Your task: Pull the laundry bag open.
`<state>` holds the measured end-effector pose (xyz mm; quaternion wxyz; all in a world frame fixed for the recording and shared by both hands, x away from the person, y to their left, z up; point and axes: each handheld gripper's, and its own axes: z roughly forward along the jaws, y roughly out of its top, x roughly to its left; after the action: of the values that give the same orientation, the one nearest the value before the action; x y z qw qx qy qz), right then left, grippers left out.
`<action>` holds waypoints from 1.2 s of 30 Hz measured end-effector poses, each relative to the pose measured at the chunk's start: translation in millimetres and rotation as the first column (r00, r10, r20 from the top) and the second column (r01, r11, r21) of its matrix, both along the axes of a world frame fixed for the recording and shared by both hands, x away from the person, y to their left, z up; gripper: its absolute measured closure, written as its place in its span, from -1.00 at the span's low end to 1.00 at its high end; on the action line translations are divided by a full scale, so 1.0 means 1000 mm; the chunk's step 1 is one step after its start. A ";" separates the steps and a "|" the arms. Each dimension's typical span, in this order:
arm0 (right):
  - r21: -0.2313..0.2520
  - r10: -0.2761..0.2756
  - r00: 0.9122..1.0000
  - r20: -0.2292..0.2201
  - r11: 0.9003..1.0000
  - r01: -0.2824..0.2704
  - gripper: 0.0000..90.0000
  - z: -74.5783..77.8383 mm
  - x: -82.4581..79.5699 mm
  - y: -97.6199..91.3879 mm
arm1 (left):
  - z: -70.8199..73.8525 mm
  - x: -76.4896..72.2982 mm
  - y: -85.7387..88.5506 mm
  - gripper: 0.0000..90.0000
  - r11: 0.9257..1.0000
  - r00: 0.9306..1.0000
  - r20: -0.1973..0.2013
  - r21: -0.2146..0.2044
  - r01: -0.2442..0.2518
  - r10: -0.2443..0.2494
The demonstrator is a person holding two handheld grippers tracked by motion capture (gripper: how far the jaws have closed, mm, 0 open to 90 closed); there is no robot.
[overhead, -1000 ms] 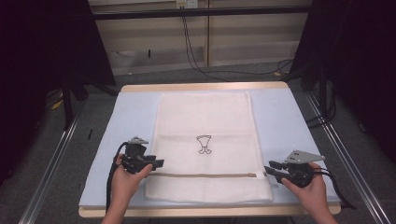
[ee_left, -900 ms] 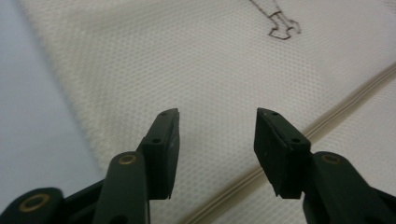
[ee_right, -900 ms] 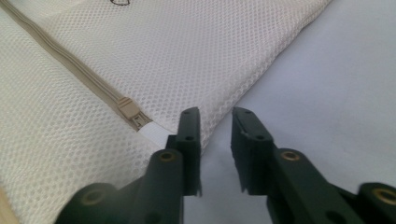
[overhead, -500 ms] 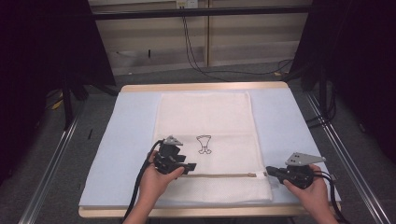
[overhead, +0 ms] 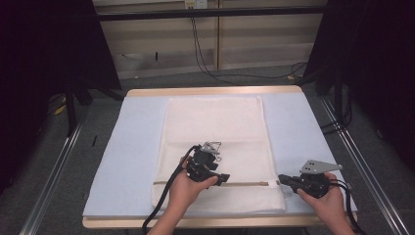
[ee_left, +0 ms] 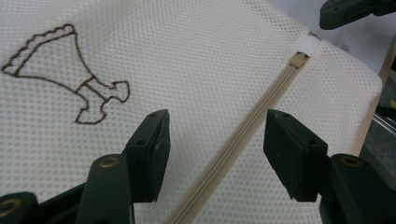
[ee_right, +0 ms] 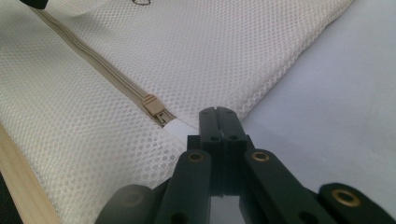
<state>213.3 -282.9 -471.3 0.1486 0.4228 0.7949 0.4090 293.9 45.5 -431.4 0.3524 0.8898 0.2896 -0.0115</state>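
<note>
A cream mesh bag [overhead: 215, 127] lies flat on a pale blue mat [overhead: 137, 142]. A tan zipper [overhead: 244, 184] crosses the bag near its front edge. My left gripper [overhead: 224, 178] hovers over the middle of that zipper [ee_left: 252, 126]. Its jaws stand open on either side of the zipper, have just been opening, and grip nothing. A brown printed emblem [ee_left: 70, 70] lies to their left. My right gripper [overhead: 281, 180] is shut at the bag's right edge, nipping the white tab [ee_right: 180, 127] just past the zipper's slider [ee_right: 153, 105].
The table's wooden front edge [overhead: 215, 223] runs just below the bag and both hands. Bare mat [ee_right: 327, 93] lies to the right of the bag. Metal rails [overhead: 54, 171] flank the table, and cables [overhead: 205, 54] lie on the floor behind it.
My left hand has travelled right from the bag's left edge to its middle, over the zipper. The right gripper's jaws have shut at the bag's right edge, and that hand has stayed put.
</note>
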 end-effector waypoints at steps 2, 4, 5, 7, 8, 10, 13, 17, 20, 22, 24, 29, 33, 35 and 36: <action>0.005 0.001 1.000 -0.002 1.000 0.000 1.00 0.000 0.000 0.001 | -0.002 0.000 -0.005 -0.09 1.000 1.000 -0.013 -0.023 0.016 -0.016; 0.002 0.004 1.000 -0.003 1.000 -0.004 1.00 0.000 0.000 0.001 | -0.003 -0.002 -0.008 -0.09 0.999 1.000 -0.015 -0.036 0.008 -0.009; 0.004 0.009 1.000 -0.005 1.000 -0.009 1.00 0.000 0.000 0.002 | -0.004 -0.002 -0.014 -0.08 0.999 0.998 -0.051 -0.039 0.021 -0.023; 0.007 0.011 1.000 -0.004 1.000 -0.011 1.00 0.000 0.000 0.003 | -0.004 -0.002 -0.017 -0.07 0.999 0.998 -0.062 -0.041 0.026 -0.028; 0.007 0.011 1.000 -0.004 1.000 -0.011 1.00 0.000 0.000 0.003 | -0.004 -0.003 -0.020 -0.07 0.998 0.997 -0.069 -0.051 0.037 -0.040; 0.011 0.016 1.000 0.001 1.000 -0.016 1.00 0.001 -0.001 0.005 | -0.005 -0.003 -0.033 0.04 0.996 0.996 -0.080 -0.084 0.038 -0.045; 0.012 0.030 1.000 0.007 0.999 -0.030 1.00 0.001 -0.001 0.007 | -0.009 -0.001 -0.044 0.12 0.992 0.990 -0.135 -0.119 0.032 -0.048; 0.013 0.043 0.999 0.010 0.999 -0.043 1.00 0.000 -0.001 0.010 | -0.017 -0.001 -0.055 0.28 0.991 0.978 -0.203 -0.133 0.013 -0.040; 0.011 0.048 0.999 0.005 0.999 -0.048 1.00 -0.001 0.000 0.012 | -0.020 0.000 -0.060 0.37 0.990 0.971 -0.236 -0.138 -0.004 -0.029; -0.005 0.060 0.998 0.000 0.998 -0.060 1.00 -0.003 0.000 0.014 | -0.023 0.002 -0.067 0.39 0.989 0.960 -0.280 -0.150 -0.022 -0.021; -0.010 0.061 0.998 -0.002 0.998 -0.061 1.00 -0.004 0.000 0.015 | -0.026 0.003 -0.071 0.42 0.988 0.952 -0.307 -0.152 -0.037 -0.012; -0.016 0.063 0.998 -0.008 0.998 -0.063 1.00 -0.005 0.001 0.015 | -0.029 0.005 -0.080 0.47 0.989 0.940 -0.342 -0.138 -0.051 0.001; -0.036 0.064 0.998 -0.029 0.997 -0.065 1.00 -0.007 0.000 0.017 | -0.033 0.006 -0.089 0.48 0.991 0.935 -0.354 -0.114 -0.068 0.023; -0.036 0.063 0.998 -0.027 0.997 -0.064 1.00 -0.008 0.000 0.017 | -0.034 0.007 -0.090 0.48 0.994 0.932 -0.362 -0.097 -0.058 0.019; -0.037 0.068 0.997 -0.028 0.997 -0.069 1.00 -0.009 0.000 0.017 | -0.036 0.008 -0.093 0.49 0.993 0.931 -0.363 -0.101 -0.066 0.025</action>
<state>213.3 -265.9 -480.5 0.1320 0.3980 0.8183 0.3931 301.9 -47.7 -467.2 0.3425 0.8445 0.3690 -0.1827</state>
